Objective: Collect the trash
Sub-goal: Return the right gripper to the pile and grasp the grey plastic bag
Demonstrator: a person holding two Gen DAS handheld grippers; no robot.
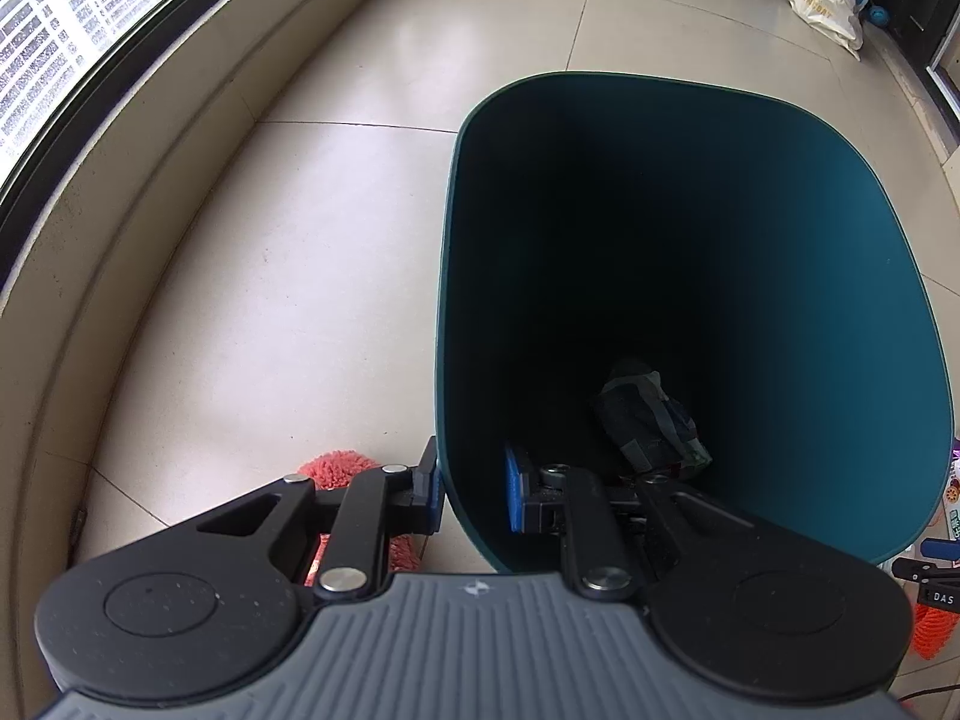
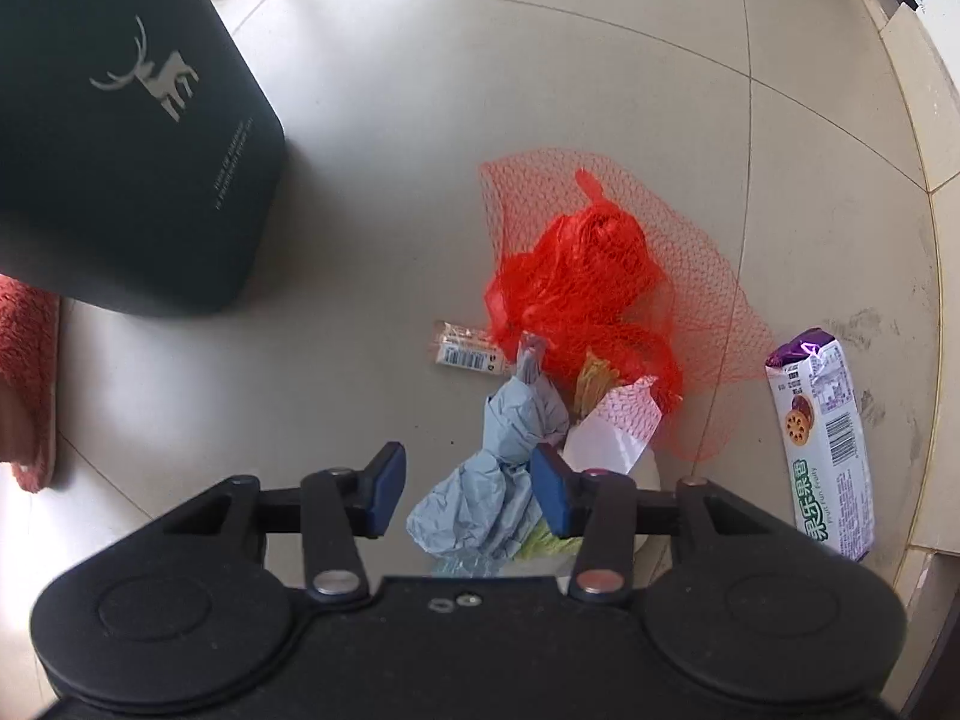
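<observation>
My left gripper [image 1: 474, 489] straddles the near rim of a dark green trash bin [image 1: 870, 276], one finger outside, one inside; a gap shows between the inner pad and the wall. Crumpled trash [image 1: 651, 417] lies at the bin's bottom. The bin also shows in the right wrist view [image 2: 120, 138], tilted, with a deer logo. My right gripper [image 2: 465, 489] is open just above a crumpled pale blue plastic wrapper [image 2: 492, 498] on the floor. Beyond it lie a red mesh net bag [image 2: 600, 276], a white paper piece [image 2: 612, 426] and a small barcode wrapper [image 2: 465, 348].
A purple-and-white biscuit packet [image 2: 825, 444] lies at the right near a raised ledge [image 2: 936, 138]. A pink fluffy slipper [image 2: 24, 390] lies left of the bin, also in the left wrist view [image 1: 336, 468]. A window wall [image 1: 90, 138] curves left. White bag [image 1: 822, 3] stands far back.
</observation>
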